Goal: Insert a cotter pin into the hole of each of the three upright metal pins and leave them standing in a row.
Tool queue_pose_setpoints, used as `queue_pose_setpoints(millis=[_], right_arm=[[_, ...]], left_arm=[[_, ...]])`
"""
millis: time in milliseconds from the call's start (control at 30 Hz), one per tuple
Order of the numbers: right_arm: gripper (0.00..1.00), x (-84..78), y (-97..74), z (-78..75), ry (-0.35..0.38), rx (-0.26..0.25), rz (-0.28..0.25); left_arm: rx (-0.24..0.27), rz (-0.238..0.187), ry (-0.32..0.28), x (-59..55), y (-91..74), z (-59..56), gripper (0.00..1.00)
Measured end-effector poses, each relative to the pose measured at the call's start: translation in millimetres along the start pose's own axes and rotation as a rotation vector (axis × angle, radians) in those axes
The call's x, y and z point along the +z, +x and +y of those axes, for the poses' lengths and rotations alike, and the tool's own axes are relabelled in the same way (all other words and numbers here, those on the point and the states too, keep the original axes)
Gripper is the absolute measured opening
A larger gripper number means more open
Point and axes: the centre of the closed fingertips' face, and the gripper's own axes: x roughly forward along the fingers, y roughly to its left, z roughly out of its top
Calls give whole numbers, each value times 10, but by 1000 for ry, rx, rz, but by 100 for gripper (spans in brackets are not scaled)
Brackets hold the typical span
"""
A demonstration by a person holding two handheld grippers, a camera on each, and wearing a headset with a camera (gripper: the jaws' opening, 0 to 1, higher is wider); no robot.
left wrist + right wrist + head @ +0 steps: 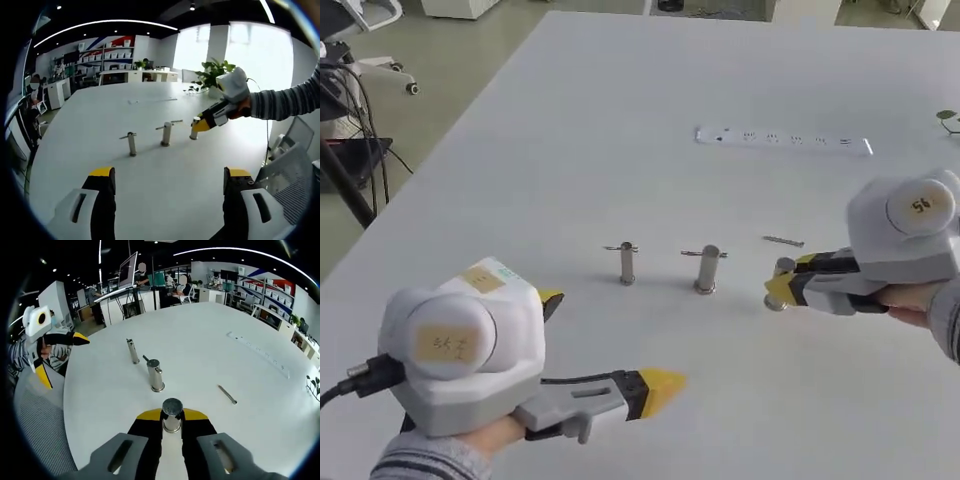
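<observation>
Three upright metal pins stand in a row on the white table [620, 150]. The left pin [627, 263] and the middle pin [707, 269] each carry a cotter pin across the top. My right gripper [781, 288] is shut on the right pin [172, 414], whose head [784, 266] shows above the yellow tips. A loose cotter pin [783, 241] lies flat just behind it, also seen as a thin rod [227, 394] in the right gripper view. My left gripper [607, 342] hovers open in front of the row, with nothing between its fingers [102, 175].
A white power strip [783, 140] lies across the far side of the table. A plant leaf [948, 117] shows at the right edge. Chairs and cables stand on the floor beyond the table's left edge [440, 150].
</observation>
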Motion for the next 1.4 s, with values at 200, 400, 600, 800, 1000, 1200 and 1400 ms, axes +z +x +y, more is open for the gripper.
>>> queue_pose_setpoints(millis=[200,400,600,800,1000,1200,1400], right_arm=[[8,-54,-16,157,9,19,-6],[8,-75,8,303,-6,35,-13],[8,-72,52,420,-26,55,-17],[8,-75,105,503,-46,63,-18],[8,-83,153,544,-52,75,-20],[8,-74,177,548,-58,75,-25],[8,-86,177,565,-83,79,-29]], left_arm=[[2,-7,-1,-15,-31,-4,87],[2,-3,4,-28,-45,-6,87],[-4,1,2,-48,-45,-22,87],[-10,0,2,-47,-37,-41,87],[-14,-1,4,-36,-29,-45,87],[-21,-3,2,-35,-19,-58,87],[-26,-4,2,-33,-10,-72,87]])
